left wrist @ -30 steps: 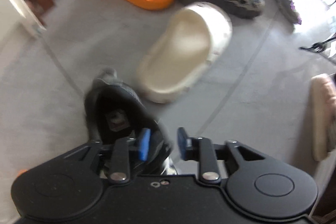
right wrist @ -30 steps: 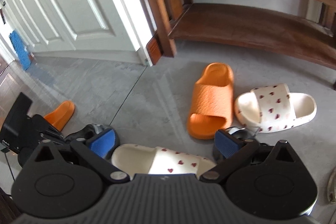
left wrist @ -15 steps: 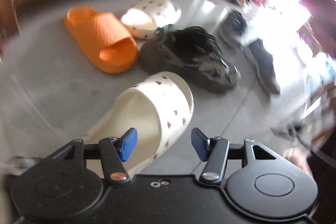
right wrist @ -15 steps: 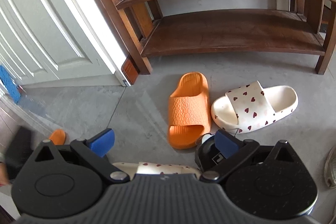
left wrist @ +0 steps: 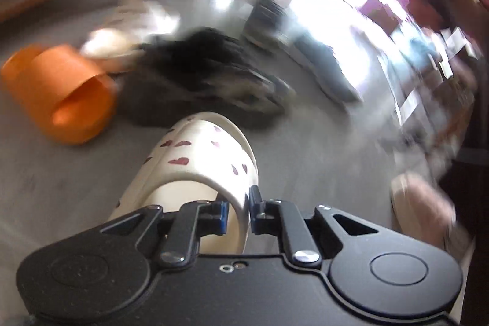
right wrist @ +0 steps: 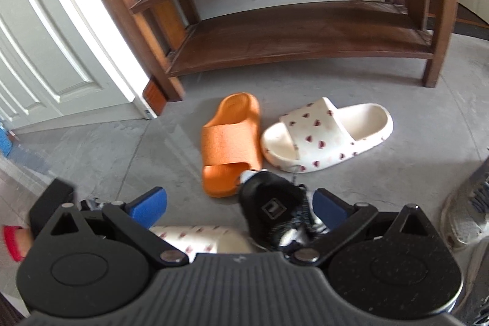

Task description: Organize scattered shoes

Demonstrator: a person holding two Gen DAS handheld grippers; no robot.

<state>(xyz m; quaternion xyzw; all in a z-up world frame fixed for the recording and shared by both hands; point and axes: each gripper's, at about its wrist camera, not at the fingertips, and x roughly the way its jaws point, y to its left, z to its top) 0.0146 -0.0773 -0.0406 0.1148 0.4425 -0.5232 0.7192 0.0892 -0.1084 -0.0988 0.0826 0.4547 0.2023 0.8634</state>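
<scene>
Shoes lie scattered on a grey concrete floor (right wrist: 101, 148). Nearest the left tongs (left wrist: 238, 211) is a cream foam slide printed with dark red hearts (left wrist: 201, 164): its side wall sits between the two blue-padded fingers, which are nearly closed and press it from both sides. Whether it is lifted off the floor cannot be told. Ahead of these tongs and to their left lies an orange foam slide (left wrist: 61, 93), with a black-and-grey sneaker (left wrist: 207, 81) straight ahead; both are smeared by motion blur, as is everything farther off, including a grey shoe (left wrist: 324, 69) ahead to the right and a pinkish slipper (left wrist: 424, 210) at the right edge.

The right tongs (right wrist: 240, 205) stand wide apart and grip nothing. Between their blue pads (right wrist: 149, 203) sits the tongue of the black sneaker (right wrist: 275, 210), its lower half cut off by the tool body. Just ahead lie the orange slide (right wrist: 229, 142) and, touching it on the right, a second heart-printed cream slide (right wrist: 327, 133). Beyond them stands a dark wooden shoe rack (right wrist: 290, 32), its shelves bare, beside a white panelled door (right wrist: 45, 35). The held slide (right wrist: 198, 237) peeks out under the right tongs, mostly hidden. A grey knit shoe (right wrist: 467, 210) is cropped at the right edge.
</scene>
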